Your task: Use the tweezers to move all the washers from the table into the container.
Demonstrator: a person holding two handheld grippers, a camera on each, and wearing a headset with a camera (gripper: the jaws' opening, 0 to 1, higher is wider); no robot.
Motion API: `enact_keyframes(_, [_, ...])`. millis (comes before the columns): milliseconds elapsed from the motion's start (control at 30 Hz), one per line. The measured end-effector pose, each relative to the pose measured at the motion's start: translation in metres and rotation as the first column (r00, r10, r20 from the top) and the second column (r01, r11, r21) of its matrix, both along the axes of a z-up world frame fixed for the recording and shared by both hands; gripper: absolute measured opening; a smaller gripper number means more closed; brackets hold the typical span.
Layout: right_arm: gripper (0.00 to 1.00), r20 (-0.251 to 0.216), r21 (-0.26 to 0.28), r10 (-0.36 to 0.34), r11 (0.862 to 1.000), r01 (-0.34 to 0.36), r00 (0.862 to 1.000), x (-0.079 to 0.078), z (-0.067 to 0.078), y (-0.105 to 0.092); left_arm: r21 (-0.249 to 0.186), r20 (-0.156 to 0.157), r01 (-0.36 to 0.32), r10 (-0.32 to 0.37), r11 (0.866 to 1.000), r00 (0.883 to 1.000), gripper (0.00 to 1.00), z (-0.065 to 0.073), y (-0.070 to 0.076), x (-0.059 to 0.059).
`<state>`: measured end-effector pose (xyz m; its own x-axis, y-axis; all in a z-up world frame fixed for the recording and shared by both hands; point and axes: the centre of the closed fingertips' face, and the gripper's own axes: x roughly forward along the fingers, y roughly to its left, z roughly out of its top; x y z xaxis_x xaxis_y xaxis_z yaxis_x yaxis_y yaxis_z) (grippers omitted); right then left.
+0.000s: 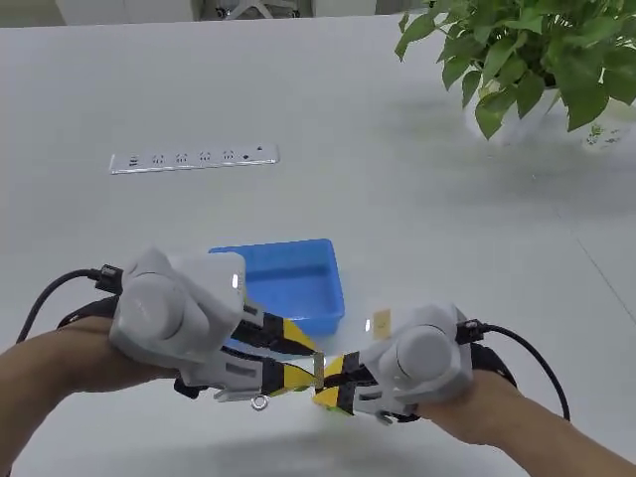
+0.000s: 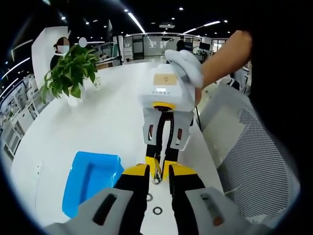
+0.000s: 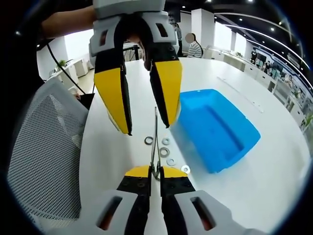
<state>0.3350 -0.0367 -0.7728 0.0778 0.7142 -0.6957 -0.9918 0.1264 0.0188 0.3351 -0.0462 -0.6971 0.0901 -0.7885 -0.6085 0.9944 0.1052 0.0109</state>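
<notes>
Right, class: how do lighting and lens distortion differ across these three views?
Head view: even, diffuse light, with a faint shadow on the table. Left gripper view: ceiling lights glare as streaks. Right gripper view: fisheye bows the straight walls of the blue container.

Bright even light; soft shadows; gripper views bulge at edges.

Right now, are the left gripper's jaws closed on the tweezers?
No, the left gripper has its jaws standing apart on either side of the tweezers, which the right gripper pinches.
</notes>
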Motion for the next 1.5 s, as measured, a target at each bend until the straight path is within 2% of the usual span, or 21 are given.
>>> enact_keyframes(100, [0.06,0.006,0.000,0.000,1.000,0.000,1.000,0.001,0.003,0.000,-0.014,-0.017,-0.040,0.040,0.999,0.999,0.26,0.002,0.005,0.001])
enact_keyframes(233, [0.06,0.015,-0.003,0.004,1.000,-0.004,1.000,0.002,0.007,-0.001,-0.054,-0.037,-0.093,0.091,0.994,0.995,0.31,0.006,0.013,0.001])
enact_keyframes(367, [0.07,0.023,-0.006,0.007,1.000,-0.007,1.000,0.003,0.010,-0.003,-0.078,-0.048,-0.135,0.132,0.988,0.990,0.36,0.010,0.021,0.001])
enact_keyframes(600, [0.07,0.036,-0.006,0.013,1.000,-0.013,0.999,0.004,0.019,-0.004,-0.101,-0.069,-0.199,0.193,0.975,0.979,0.43,0.012,0.033,0.002])
enact_keyframes(800, [0.07,0.061,-0.007,0.017,1.000,-0.017,0.998,0.008,0.031,-0.004,-0.131,-0.080,-0.259,0.250,0.957,0.965,0.50,0.016,0.045,0.002])
enact_keyframes(1067, [0.07,0.075,0.005,0.020,1.000,-0.020,0.997,0.014,0.046,-0.003,-0.151,-0.093,-0.324,0.313,0.934,0.945,0.58,0.018,0.058,0.002])
enact_keyframes(1500, [0.07,0.088,0.020,0.027,0.999,-0.029,0.996,0.027,0.062,0.001,-0.188,-0.107,-0.412,0.398,0.892,0.911,0.69,0.022,0.078,0.002])
